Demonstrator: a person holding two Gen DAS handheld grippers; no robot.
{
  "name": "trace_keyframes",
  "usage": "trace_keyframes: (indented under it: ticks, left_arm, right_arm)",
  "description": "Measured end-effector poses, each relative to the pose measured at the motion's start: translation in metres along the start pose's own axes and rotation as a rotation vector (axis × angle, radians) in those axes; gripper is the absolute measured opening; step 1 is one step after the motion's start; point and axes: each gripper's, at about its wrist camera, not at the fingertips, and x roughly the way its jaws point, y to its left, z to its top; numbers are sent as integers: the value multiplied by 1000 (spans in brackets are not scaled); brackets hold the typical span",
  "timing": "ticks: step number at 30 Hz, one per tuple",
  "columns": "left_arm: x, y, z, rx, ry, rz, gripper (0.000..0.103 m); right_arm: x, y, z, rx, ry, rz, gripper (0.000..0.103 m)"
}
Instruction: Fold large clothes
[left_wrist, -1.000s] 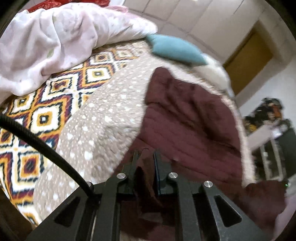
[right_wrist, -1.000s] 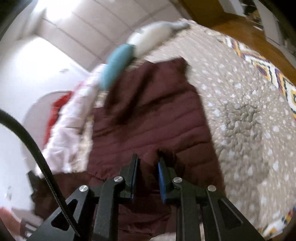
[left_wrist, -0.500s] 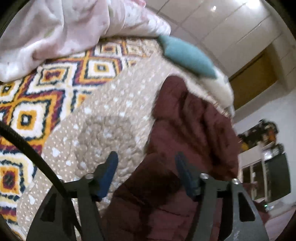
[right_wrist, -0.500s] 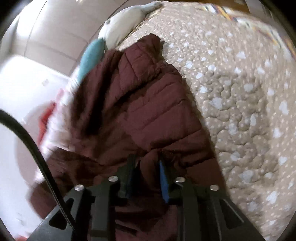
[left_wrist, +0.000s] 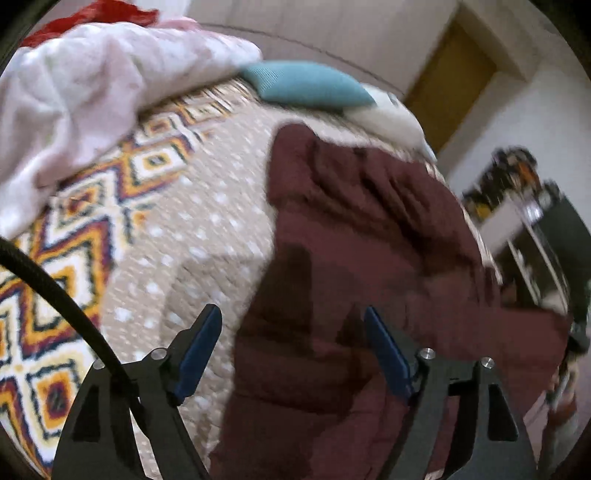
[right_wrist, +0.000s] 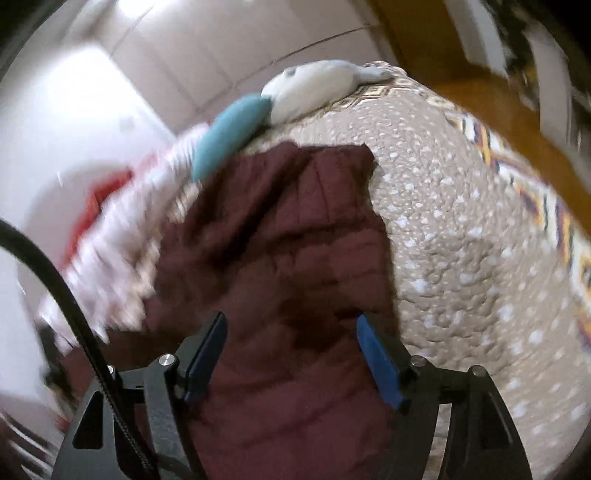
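Observation:
A maroon quilted jacket (left_wrist: 362, 258) lies on the bed, on a beige dotted bedspread (left_wrist: 207, 236). It also shows in the right wrist view (right_wrist: 295, 251), spread lengthwise toward the pillows. My left gripper (left_wrist: 293, 332) is open and empty above the jacket's left edge. My right gripper (right_wrist: 290, 336) is open and empty above the jacket's near part, close to its right edge. Both views are blurred by motion.
A teal pillow (left_wrist: 306, 86) and a white plush pillow (right_wrist: 314, 88) lie at the head of the bed. A pale pink duvet (left_wrist: 85, 92) is heaped at the left. A patterned blanket (left_wrist: 66, 258) covers the left side. A wooden door (left_wrist: 450, 81) and shelves (left_wrist: 532, 229) stand beyond.
Both grippers held jacket fabric a second ago. The left opened half a second ago, the right opened since. The jacket now lies loose on the bed and both grippers have pulled back.

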Motion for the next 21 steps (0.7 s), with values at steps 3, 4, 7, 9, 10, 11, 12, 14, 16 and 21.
trace_keyframes:
  ticks: [3, 4, 7, 9, 10, 11, 12, 14, 16, 21]
  left_arm:
    - [17, 1, -4, 2, 24, -13, 78]
    - [21, 4, -3, -10, 29, -27, 78]
    - [31, 8, -2, -38, 46, -79, 78]
    - [35, 7, 0, -49, 60, -123, 79]
    - [37, 6, 0, -49, 64, -137, 79]
    - [39, 5, 1, -50, 67, -143, 79]
    - [42, 4, 1, -51, 69, -146, 79]
    - [45, 2, 1, -49, 68, -142, 79]
    - [49, 0, 0, -45, 71, -130, 79]
    - [52, 2, 1, -97, 63, -142, 79]
  right_arm:
    - [17, -4, -3, -22, 27, -19, 77]
    - [25, -7, -2, -11, 33, -10, 77]
    - [46, -12, -1, 11, 58, 38, 77]
    - [57, -11, 1, 16, 74, 70, 78]
    - [61, -9, 2, 10, 77, 71, 79]
    - [64, -7, 2, -4, 80, 70, 79]
    - [68, -6, 2, -16, 85, 72, 79]
    - [75, -5, 4, -31, 102, 69, 80]
    - [83, -6, 5, -31, 125, 69, 80]
    - [97, -8, 4, -18, 158, 78, 85]
